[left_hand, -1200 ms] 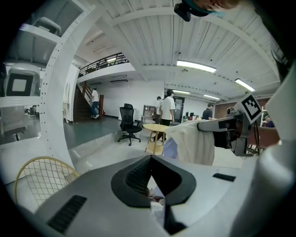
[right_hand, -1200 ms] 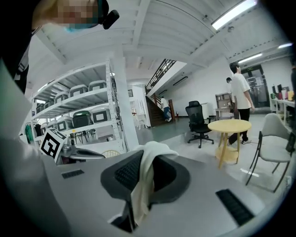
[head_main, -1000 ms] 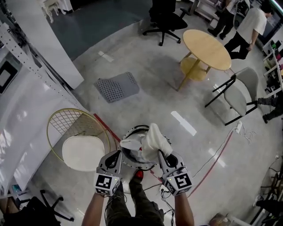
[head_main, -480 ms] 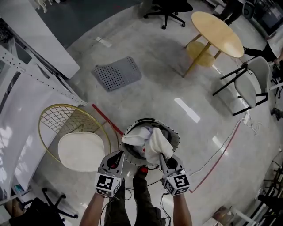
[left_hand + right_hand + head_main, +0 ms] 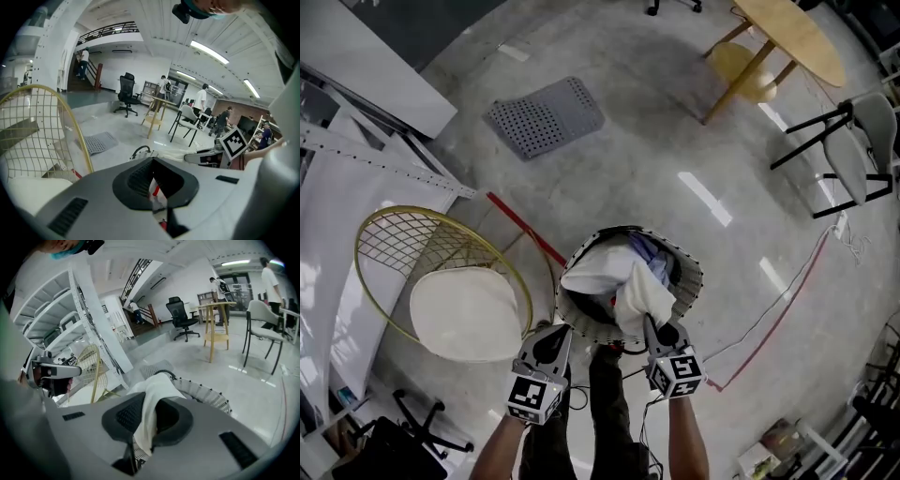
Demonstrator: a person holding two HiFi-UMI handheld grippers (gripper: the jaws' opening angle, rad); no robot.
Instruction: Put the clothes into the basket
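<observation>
Both forearms reach forward from the bottom edge of the head view, side by side and angled downward, with the person's legs (image 5: 606, 412) between them. The left tongs (image 5: 553, 336) point at the near rim of the basket (image 5: 691, 274); in the left gripper view their jaws (image 5: 152, 165) stand together with only a thin slit between them and nothing caught in it. The right tongs (image 5: 661, 330) are clamped on a white garment (image 5: 623, 286). In the right gripper view the cloth (image 5: 154, 390) runs up out of the closed jaws (image 5: 145, 414) and drapes forward over the basket's rim (image 5: 213, 398).

The white garment lies across the basket's opening, partly inside it and bunched toward the right tongs. Under it, deeper in the basket, a pale blue piece of clothing (image 5: 654, 258) shows.

The basket stands on a glossy grey concrete floor (image 5: 628, 169). Just beside it on the left is a gold wire chair (image 5: 389, 230) with a white cushion (image 5: 464, 314). A red strip (image 5: 520, 230) runs along the floor between chair and basket, and a red cable (image 5: 773, 323) curves away on the right. Farther off lie a grey perforated mat (image 5: 546, 117), a round wooden table (image 5: 792, 37) and a grey chair on black legs (image 5: 862, 141). White panels (image 5: 337, 187) lean along the left side.
</observation>
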